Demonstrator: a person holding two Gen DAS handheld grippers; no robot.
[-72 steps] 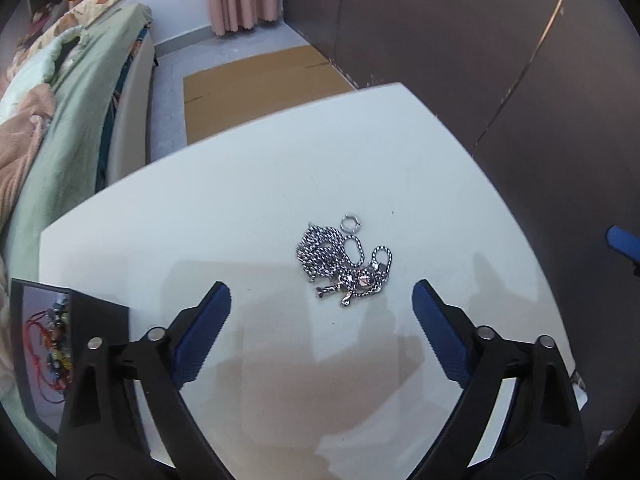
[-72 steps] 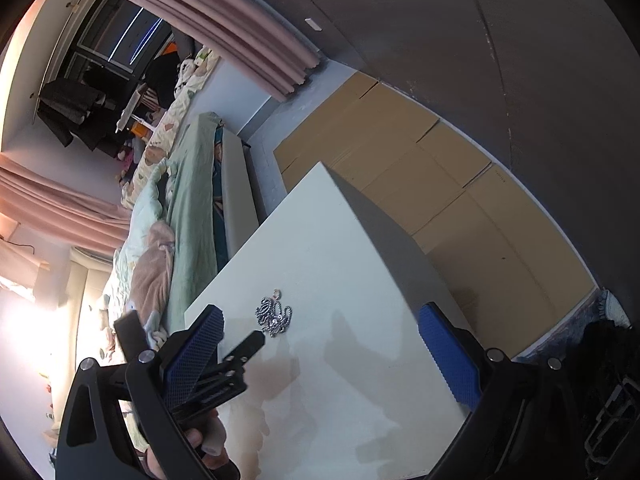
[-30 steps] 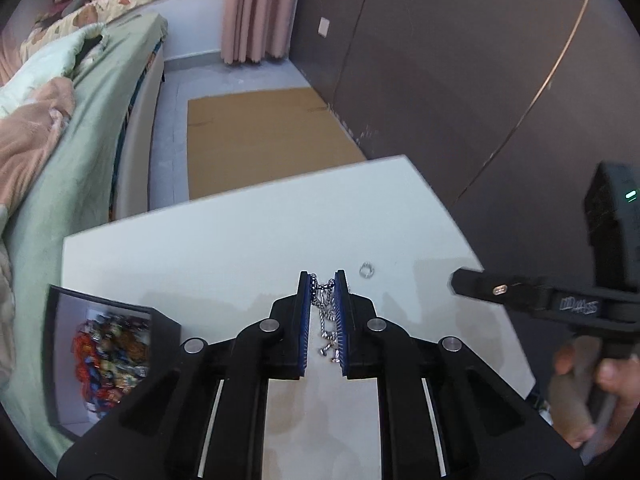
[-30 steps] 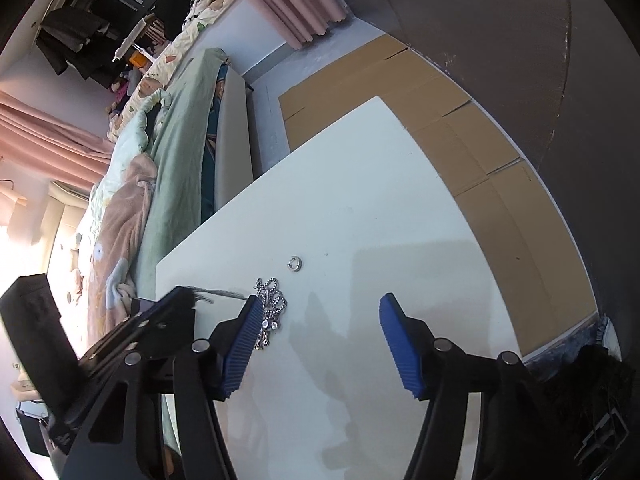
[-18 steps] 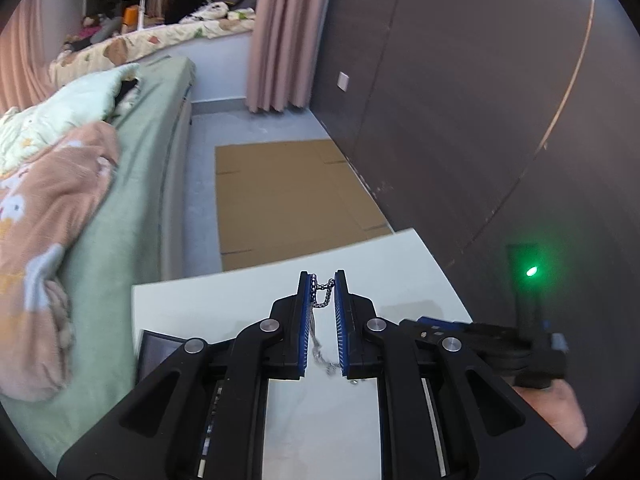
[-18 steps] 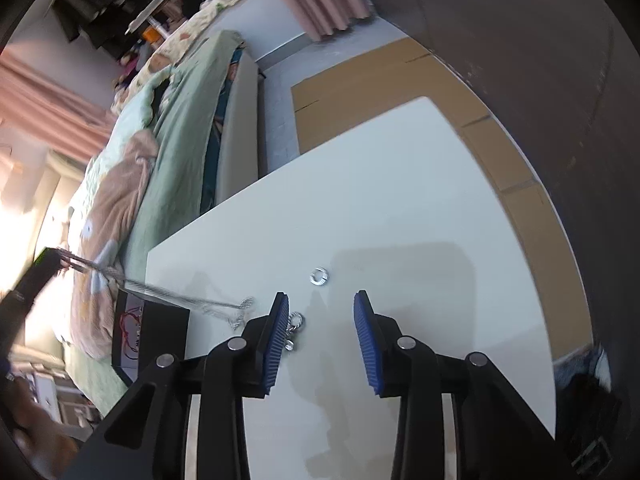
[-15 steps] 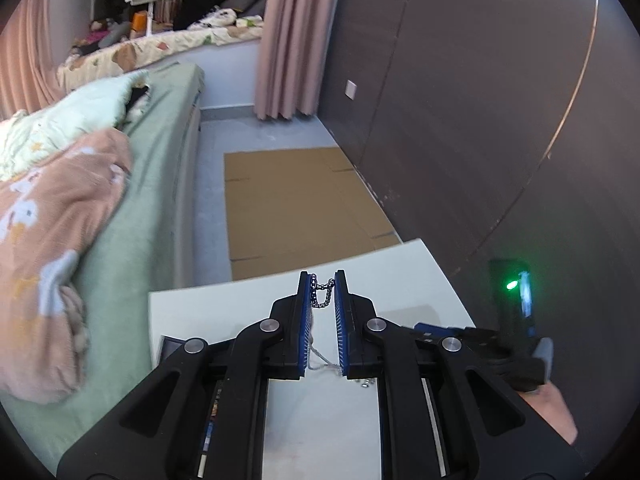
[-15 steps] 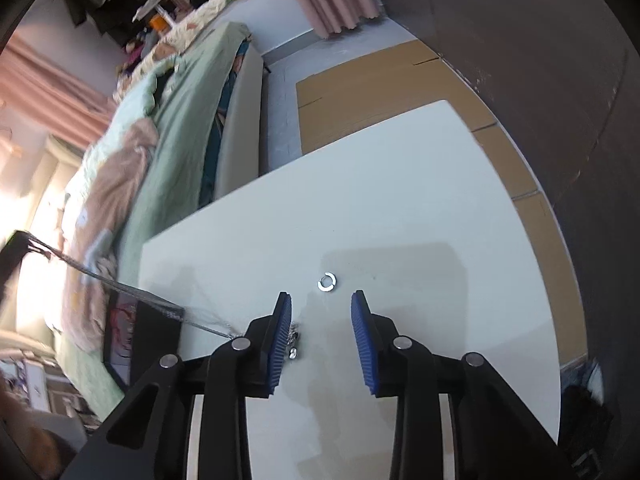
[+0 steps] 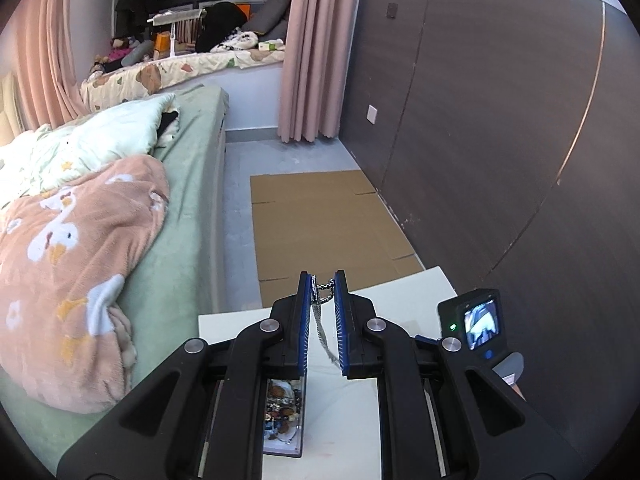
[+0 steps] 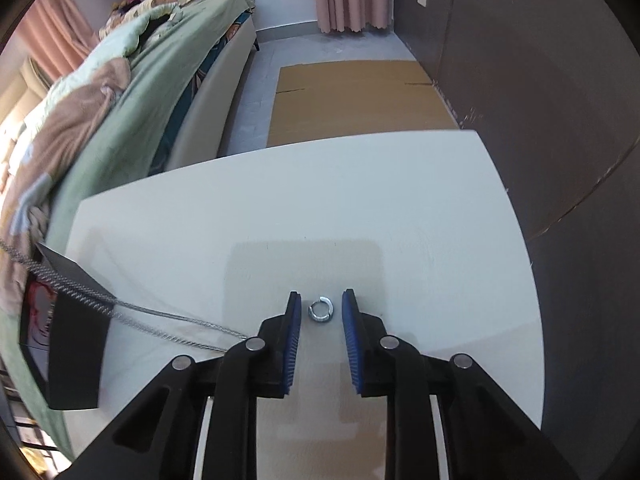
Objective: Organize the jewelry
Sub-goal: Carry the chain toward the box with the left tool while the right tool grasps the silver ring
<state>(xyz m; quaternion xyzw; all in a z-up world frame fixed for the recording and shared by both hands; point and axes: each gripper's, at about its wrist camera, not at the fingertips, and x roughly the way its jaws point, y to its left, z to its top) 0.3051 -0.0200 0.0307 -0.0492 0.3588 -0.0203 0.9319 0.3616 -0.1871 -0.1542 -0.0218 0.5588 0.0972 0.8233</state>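
Note:
My left gripper is shut on a silver chain necklace and holds it high above the white table. The chain hangs down between the fingers. In the right wrist view the chain stretches taut from the upper left across the table and disappears behind the left finger. My right gripper is low over the table, part open, with a small silver ring lying on the table between its fingertips, untouched. A dark jewelry box with colourful pieces sits at the table's left edge; it also shows under my left gripper.
A bed with green sheet and peach blanket runs along the left of the table. Flat cardboard lies on the floor beyond the table's far edge. A dark panelled wall stands on the right. The right gripper's handle and screen show at lower right.
My left gripper has risen further with the chain, pulling it taut. My right gripper has moved forward so the ring now lies between its narrowed fingers.

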